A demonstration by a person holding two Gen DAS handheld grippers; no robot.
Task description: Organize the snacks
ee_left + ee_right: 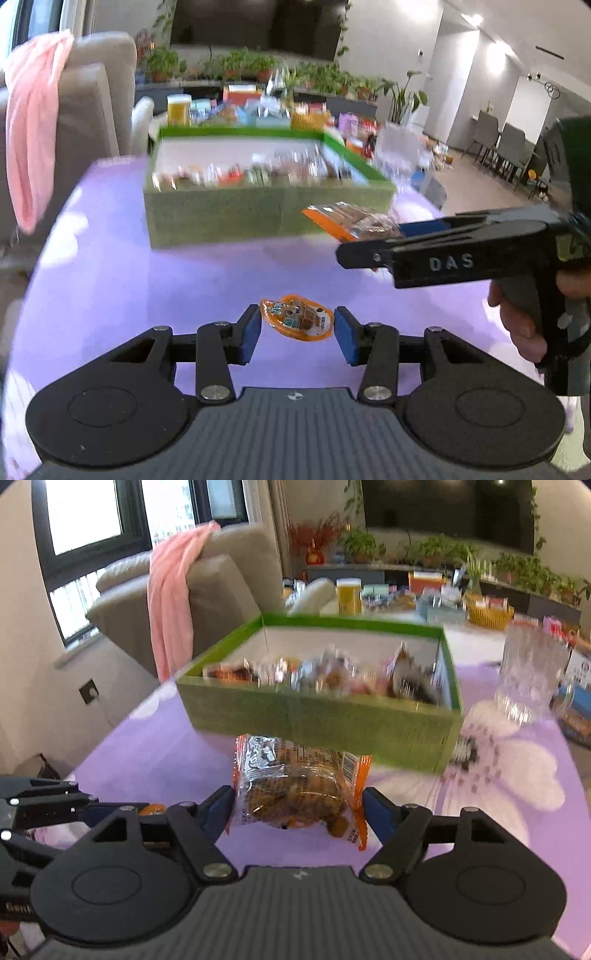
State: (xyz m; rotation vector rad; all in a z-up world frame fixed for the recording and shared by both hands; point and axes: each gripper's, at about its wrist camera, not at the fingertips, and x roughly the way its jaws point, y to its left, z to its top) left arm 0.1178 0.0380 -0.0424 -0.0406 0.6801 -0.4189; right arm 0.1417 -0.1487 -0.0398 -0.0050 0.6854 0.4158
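1. Left wrist view, surroundings. A green box (258,199) stands on the purple tablecloth (110,277), filled with blurred wrapped snacks. Behind it lie a cluttered table and a row of potted plants (240,62); a pink cloth (33,122) hangs over a beige sofa (99,103) at left. A ribbed clear glass (399,151) stands just beside the box's right corner.

2. Left wrist view, grip. The left gripper (297,325) holds a small orange jelly cup (296,318) between its blue pads, jaws about half spread and closed on it. The cup's long axis runs across the jaws, foil lid towards the camera.

3. Left wrist view, obstruction. The right gripper (354,230) reaches in from the right, carried by a hand (524,314), and holds an orange-edged snack packet (351,219) in front of the box's near wall, off the cloth.

4. Right wrist view, grip. The right gripper's (298,805) jaws are clamped on the clear packet (299,786); brown pieces show inside. Its long axis lies across the jaws, orange sealed edges at each pad.

5. Right wrist view, surroundings. The green box (321,723) stands directly beyond the packet; the glass (532,675) sits to its right. The left gripper (122,810) appears at the lower left edge, where a bit of orange shows between its pads.
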